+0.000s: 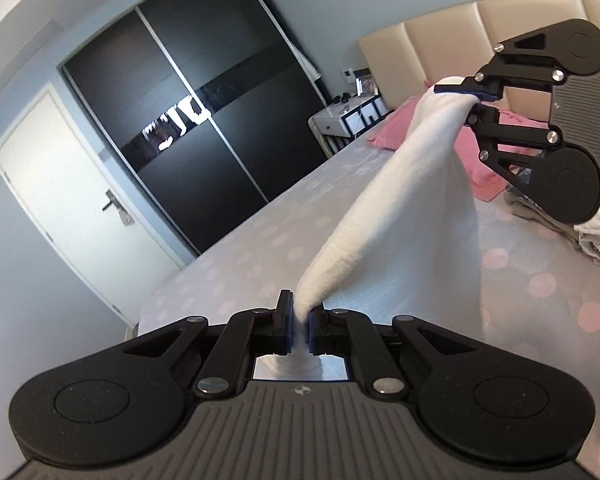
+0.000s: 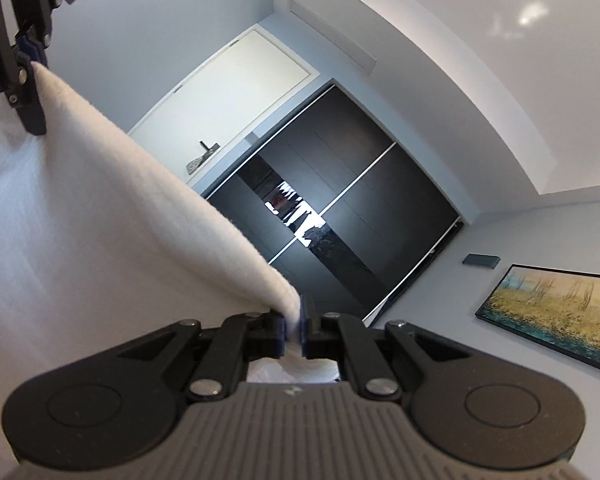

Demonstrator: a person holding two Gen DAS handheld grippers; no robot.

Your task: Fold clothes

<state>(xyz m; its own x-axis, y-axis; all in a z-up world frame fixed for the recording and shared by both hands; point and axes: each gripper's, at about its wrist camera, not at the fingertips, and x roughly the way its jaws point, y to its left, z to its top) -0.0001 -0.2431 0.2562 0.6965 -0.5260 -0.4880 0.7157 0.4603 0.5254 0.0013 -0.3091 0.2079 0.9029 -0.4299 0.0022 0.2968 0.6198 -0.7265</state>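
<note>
A white garment [image 1: 404, 200] hangs stretched between my two grippers above the bed [image 1: 260, 248]. My left gripper [image 1: 300, 326] is shut on one corner of it. My right gripper [image 1: 466, 98] is shut on the other corner, higher up near the headboard. In the right wrist view the garment [image 2: 120, 220] runs from my right gripper [image 2: 296, 330] up to my left gripper [image 2: 30, 58] at the top left. The cloth's lower part hangs out of sight.
A pile of clothes [image 1: 592, 232] lies on the bed at the right, beside pink pillows [image 1: 396, 128]. A black wardrobe [image 1: 188, 120], a white door [image 1: 72, 208] and a white nightstand [image 1: 348, 120] stand beyond the bed.
</note>
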